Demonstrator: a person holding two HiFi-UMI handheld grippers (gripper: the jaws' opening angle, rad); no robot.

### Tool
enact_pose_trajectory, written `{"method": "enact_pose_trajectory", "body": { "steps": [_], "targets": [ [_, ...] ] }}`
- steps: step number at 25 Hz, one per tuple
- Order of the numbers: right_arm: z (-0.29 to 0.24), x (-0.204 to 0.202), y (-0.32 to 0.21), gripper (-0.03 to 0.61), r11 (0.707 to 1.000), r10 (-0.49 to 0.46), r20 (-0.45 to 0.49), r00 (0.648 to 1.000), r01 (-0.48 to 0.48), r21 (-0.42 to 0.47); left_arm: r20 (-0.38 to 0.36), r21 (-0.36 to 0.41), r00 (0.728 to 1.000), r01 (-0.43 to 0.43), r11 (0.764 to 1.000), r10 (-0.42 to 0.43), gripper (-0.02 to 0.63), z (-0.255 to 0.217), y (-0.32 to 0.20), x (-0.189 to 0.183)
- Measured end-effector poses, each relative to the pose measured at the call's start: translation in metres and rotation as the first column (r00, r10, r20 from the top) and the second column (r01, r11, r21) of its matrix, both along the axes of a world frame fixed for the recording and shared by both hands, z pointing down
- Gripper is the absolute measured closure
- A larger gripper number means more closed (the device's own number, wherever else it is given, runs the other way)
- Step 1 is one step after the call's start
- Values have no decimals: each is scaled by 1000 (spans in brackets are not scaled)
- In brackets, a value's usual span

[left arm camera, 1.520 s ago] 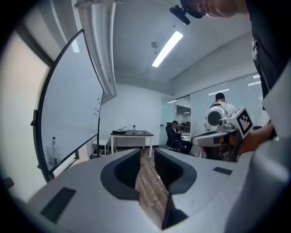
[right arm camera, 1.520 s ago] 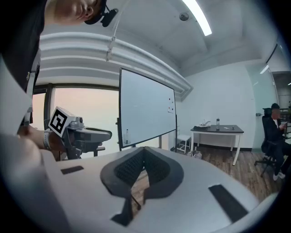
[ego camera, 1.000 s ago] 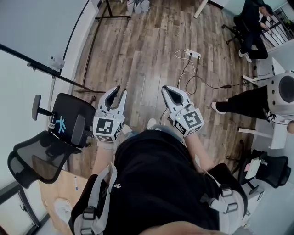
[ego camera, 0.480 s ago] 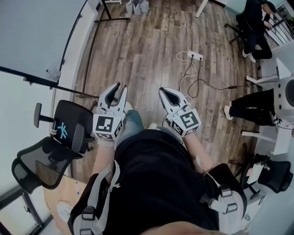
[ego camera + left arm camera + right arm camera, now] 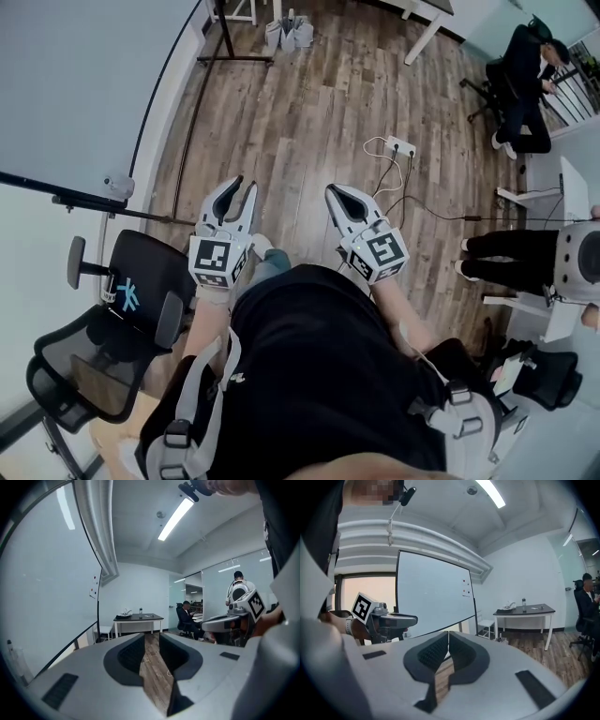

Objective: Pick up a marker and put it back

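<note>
I stand just beside the large white whiteboard on its black stand (image 5: 75, 84), with both tools held out over the brown wood-plank floor (image 5: 309, 103). As far as I can judge, nothing of the task is done yet. My left hand-held gripper (image 5: 151, 638), the one nearer the whiteboard, has its jaws a narrow way apart, and only floor shows between them. My right hand-held gripper (image 5: 448, 634), on the side away from the whiteboard, has its jaw tips pressed together on nothing. No marker shows in any view: I can make out none along the whiteboard's lower edge, and neither tool carries one. So the whole job seems to lie ahead: find the marker, most likely at the whiteboard, take it up, then set it back where it was.
</note>
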State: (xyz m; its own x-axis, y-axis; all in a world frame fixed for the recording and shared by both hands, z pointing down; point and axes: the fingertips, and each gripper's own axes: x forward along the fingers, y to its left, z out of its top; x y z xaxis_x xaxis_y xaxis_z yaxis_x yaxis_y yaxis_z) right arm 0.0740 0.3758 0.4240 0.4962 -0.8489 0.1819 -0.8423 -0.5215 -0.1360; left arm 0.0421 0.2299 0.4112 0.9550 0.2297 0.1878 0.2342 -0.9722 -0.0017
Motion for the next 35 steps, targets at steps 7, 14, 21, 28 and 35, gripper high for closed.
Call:
{"method": "enact_pose_trajectory", "body": {
  "steps": [7,14,21,28,35],
  "targets": [
    [-14,54,-85,563,1000,-12,-30,999,12,10,-14,2,1000,21,1000,-21,526,-4,-82,41],
    [-13,75,-158,563,996,-87,-22,996,87,14,10,14,993,121,993,-121,526,6,-158,45],
    [-4,87,-231,563,970,-243,15,970,242,5,46,0,959,280,960,-280,526,19,-213,32],
    [2,98,-326,563,881,-474,30,880,474,4,75,8,874,482,876,-481,526,27,-273,21],
    [17,93,-410,563,721,-690,51,722,692,-32,100,8,737,671,741,-668,526,44,-322,4]
  ]
}}
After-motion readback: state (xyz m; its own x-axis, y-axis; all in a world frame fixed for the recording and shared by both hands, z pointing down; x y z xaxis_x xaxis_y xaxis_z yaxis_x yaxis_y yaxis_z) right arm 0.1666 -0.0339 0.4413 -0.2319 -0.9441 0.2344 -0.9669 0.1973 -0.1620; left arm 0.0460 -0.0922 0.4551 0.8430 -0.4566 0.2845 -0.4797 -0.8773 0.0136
